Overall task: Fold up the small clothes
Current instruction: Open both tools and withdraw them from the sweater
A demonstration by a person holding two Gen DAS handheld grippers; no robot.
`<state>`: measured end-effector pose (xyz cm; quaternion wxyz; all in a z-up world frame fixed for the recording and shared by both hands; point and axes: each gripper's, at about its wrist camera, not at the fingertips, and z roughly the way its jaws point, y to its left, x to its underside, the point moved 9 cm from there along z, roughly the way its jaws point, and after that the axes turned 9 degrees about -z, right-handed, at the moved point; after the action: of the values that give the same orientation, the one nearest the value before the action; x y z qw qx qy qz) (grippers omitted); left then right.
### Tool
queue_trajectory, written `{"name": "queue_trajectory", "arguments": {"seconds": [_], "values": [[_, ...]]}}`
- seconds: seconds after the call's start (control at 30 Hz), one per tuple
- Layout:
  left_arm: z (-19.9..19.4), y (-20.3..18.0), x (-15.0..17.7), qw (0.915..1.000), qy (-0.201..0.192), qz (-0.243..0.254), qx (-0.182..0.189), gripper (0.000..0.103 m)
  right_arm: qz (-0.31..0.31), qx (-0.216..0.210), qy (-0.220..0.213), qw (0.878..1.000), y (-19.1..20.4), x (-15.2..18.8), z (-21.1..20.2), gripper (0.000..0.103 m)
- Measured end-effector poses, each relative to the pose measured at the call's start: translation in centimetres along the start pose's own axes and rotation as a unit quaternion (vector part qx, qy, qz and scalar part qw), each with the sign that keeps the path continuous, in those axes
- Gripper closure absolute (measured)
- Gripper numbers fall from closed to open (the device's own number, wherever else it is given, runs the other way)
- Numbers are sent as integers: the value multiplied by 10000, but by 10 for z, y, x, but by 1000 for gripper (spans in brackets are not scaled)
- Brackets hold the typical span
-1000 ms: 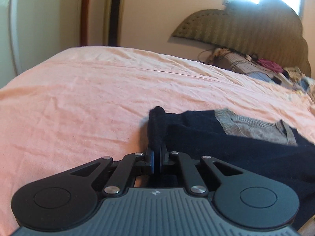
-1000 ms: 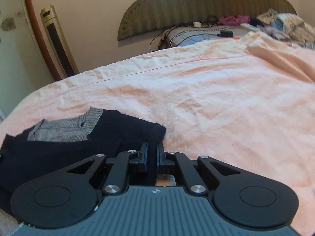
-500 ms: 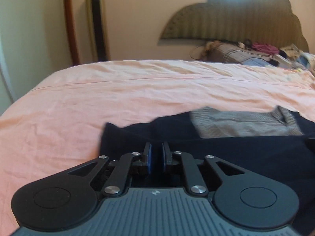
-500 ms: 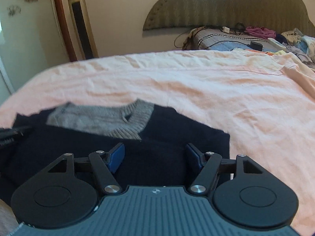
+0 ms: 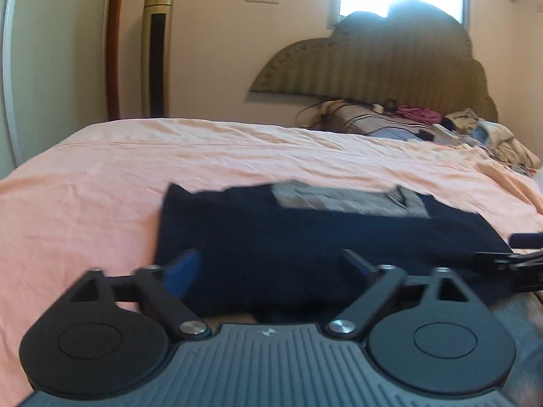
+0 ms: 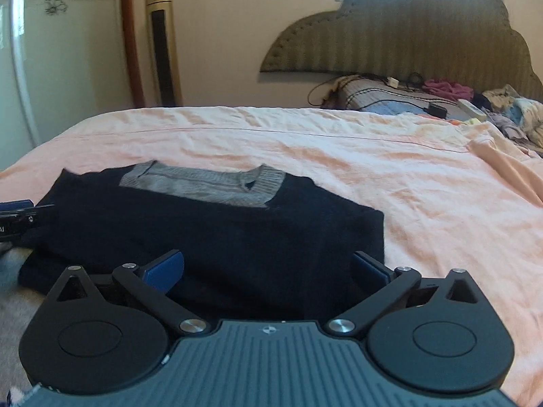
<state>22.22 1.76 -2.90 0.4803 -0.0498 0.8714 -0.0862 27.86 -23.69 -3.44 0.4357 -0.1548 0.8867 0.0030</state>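
left gripper point(image 5: 271, 268) is spread wide, its blue-padded fingers point(image 5: 181, 269) well apart with nothing between them. straight ahead of it and just below lies the navy sweater point(image 5: 305, 237), folded into a dark block on the pink bedsheet point(image 5: 101, 186). the near edge of the cloth runs right under the gap between the fingers, and its left edge sits just beyond the left finger. the grey ribbed collar point(image 5: 346, 198) shows at the far side of the sweater, ahead and a touch to the right. off to the right of this gripper, low over the sweater's right edge, the tip of the other tool pokes into view.

right gripper point(image 6: 268, 268) is likewise opened wide, fingers point(image 6: 163, 269) far apart, gripping nothing. the navy sweater point(image 6: 220, 237) is directly in front of it, filling the span between the two fingers, its right edge ending just past the right finger. the grey ribbed collar point(image 6: 203, 186) sits at the far edge, ahead and slightly left. to the far left, a dark fingertip rests at the sweater's left side.

beyond both grippers, the padded headboard point(image 6: 407, 34) stands against the wall with a heap of clothes point(image 6: 492, 101) beneath it, and a tall gold tower fan point(image 6: 163, 44) stands ahead to the left.
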Motion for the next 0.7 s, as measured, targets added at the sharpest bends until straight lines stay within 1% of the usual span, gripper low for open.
{"name": "queue_trajectory", "arguments": {"seconds": [0.03,0.07,0.1,0.13,0.17,0.23,0.27,0.3,0.33,0.4,0.43,0.5,0.53,0.57,0.6,0.63,0.67,0.7], "values": [[4,-3,11,9997,165,157,-50,10,-61,76,163,9998,1,8,5,0],[12,-3,19,9988,414,211,-171,10,-36,113,360,9993,0,18,12,0],[16,1,19,9985,507,94,-185,10,171,2,183,9997,-4,23,13,0],[17,5,15,9987,469,-70,-197,10,269,-52,178,9995,-7,23,12,0],[21,7,14,9982,526,-53,-290,10,253,-29,194,9995,-7,23,13,0],[18,4,14,9969,563,260,-492,10,96,93,303,9995,-2,22,13,0],[11,5,15,9960,578,287,-611,11,162,145,424,9989,-2,21,10,0],[2,5,16,9959,636,219,-610,12,288,170,513,9981,0,21,2,2],[-11,5,20,9962,723,70,-490,12,428,113,508,9977,3,21,-9,3],[-36,4,34,9953,931,-151,-235,11,611,-219,339,9973,17,28,-37,0],[-47,4,44,9942,1034,-189,-246,11,615,-293,301,9972,25,35,-48,0],[-63,5,63,9927,1154,-211,-272,11,502,-276,439,9974,40,57,-62,0],[-71,4,70,9946,991,-43,-301,10,373,-247,527,9976,49,72,-65,0],[-74,3,77,9954,868,164,-366,6,26,-17,250,9997,57,80,-72,0],[-77,3,84,9959,710,364,-430,5,-67,61,181,9998,61,82,-77,0],[-79,2,84,9964,651,344,-410,4,5,105,184,9998,60,82,-80,0],[-78,4,83,9962,689,284,-459,0,116,145,218,9996,57,82,-79,0],[-76,5,83,9960,712,218,-501,0,184,153,218,9995,55,81,-79,0]]}}
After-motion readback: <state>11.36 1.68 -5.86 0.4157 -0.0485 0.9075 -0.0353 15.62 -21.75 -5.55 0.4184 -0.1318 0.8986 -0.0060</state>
